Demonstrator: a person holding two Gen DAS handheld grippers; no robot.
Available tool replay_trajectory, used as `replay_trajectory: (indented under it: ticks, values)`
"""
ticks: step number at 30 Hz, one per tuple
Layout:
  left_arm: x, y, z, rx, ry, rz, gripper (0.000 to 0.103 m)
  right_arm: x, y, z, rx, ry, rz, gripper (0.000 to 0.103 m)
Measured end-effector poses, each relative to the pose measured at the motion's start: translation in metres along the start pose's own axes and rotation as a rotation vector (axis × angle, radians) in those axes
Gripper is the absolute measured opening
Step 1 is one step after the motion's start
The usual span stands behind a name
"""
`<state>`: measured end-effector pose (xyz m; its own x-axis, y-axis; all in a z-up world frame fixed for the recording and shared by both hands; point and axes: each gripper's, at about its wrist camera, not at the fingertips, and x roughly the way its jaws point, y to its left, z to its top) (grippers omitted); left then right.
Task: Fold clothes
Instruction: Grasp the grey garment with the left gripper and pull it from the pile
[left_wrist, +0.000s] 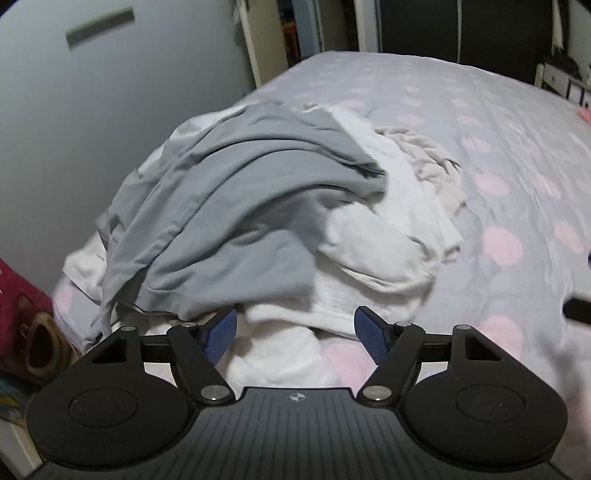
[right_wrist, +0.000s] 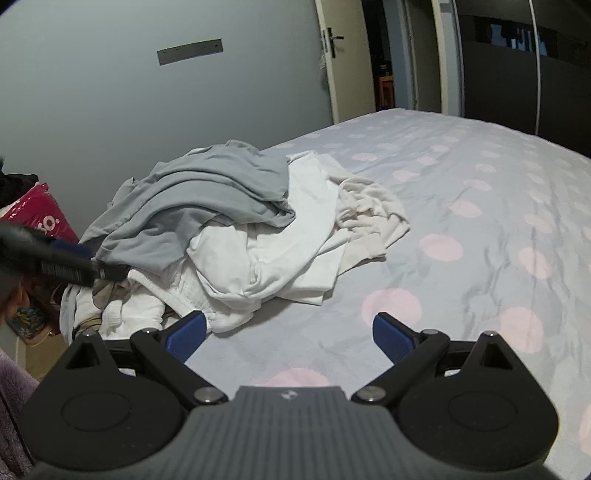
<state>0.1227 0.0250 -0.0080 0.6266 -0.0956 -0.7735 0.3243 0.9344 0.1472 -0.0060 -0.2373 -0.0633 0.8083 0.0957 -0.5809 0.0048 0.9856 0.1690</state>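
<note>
Bed (right_wrist: 480, 229): carrying the clothes pile (right_wrist: 236, 236) at its left edge, near the wall.
Grey garment (left_wrist: 236, 206): draping over white ones; lifting it off first is looking wise.
Left gripper (left_wrist: 295, 334): fingers spread, hovering over white cloth, pinching nothing.
Right gripper (right_wrist: 288, 334): fingers spread, empty, hanging over bare sheet.

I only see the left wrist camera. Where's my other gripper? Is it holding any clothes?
Observer: No. The right gripper has its jaws open over bare bedsheet, beside the clothes pile, holding nothing.
Operator: What does my left one look like from there?
Observer: The left gripper reaches in from the left, by the grey garment's near edge.
Operator: Is there a door?
Observer: Yes, a door handle shows past the bed.
</note>
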Motion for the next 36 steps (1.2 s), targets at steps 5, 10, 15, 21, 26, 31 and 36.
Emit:
replay_trajectory:
  ticks: [5, 10, 15, 21, 26, 31, 36]
  values:
    - [0.019, 0.044, 0.018, -0.004, -0.097, 0.039, 0.061, 0.023, 0.001, 0.001, 0.017, 0.017, 0.034, 0.098]
    - [0.051, 0.08, 0.031, -0.061, -0.149, 0.041, 0.048, 0.048, 0.003, -0.003, -0.014, 0.041, 0.032, 0.098]
    - [0.08, 0.076, 0.041, 0.036, -0.175, 0.073, 0.039, 0.071, 0.002, -0.007, -0.005, 0.076, 0.054, 0.098]
    - [0.102, 0.061, 0.049, 0.128, -0.179, 0.134, 0.04, 0.093, -0.001, -0.013, 0.004, 0.115, 0.065, 0.098]
    - [0.079, 0.053, 0.06, 0.106, -0.263, 0.168, 0.01, 0.097, -0.003, -0.013, 0.006, 0.106, 0.069, 0.098]
    - [0.032, 0.023, 0.071, 0.122, -0.372, 0.122, 0.001, 0.093, -0.007, -0.009, 0.019, 0.091, 0.044, 0.098]
    - [-0.025, -0.026, 0.071, 0.188, -0.463, -0.037, 0.001, 0.068, -0.014, 0.0, 0.049, 0.048, -0.013, 0.098]
